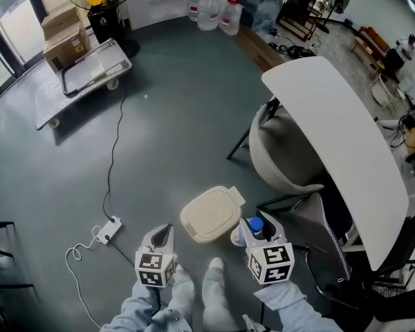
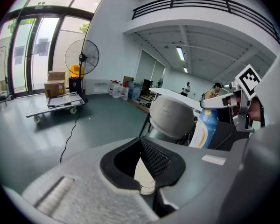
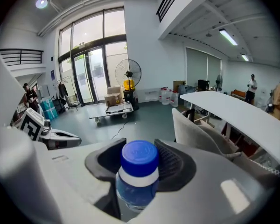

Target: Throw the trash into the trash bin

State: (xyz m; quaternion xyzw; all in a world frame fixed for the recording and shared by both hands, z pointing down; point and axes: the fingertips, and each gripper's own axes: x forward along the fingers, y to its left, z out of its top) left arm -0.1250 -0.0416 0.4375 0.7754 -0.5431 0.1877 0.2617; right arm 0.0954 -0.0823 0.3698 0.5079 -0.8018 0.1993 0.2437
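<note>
Two grippers, one bottle, one trash bin. The right gripper [image 1: 259, 225] is standing wide, its pads pressing on both sides of the single blue-capped bottle [image 3: 139, 155], with the cap facing back toward its camera. The left gripper [image 1: 163, 231] is carrying nothing. Its jaws are standing partly apart, and a cream sliver is showing through the gap. The one trash bin [image 1: 209, 214], cream lid down, is sitting on the floor just ahead of the two grippers and between them, just beside the bottle. One power strip [image 1: 109, 230] is lying off the left gripper's outer side. Beyond the bin, ahead of the right gripper, one grey chair [image 1: 283, 151] is standing at one white table [image 1: 339, 144]. Far ahead of the left gripper, one flat cart [image 1: 83, 75] is standing beside two cardboard boxes [image 1: 63, 37].
</note>
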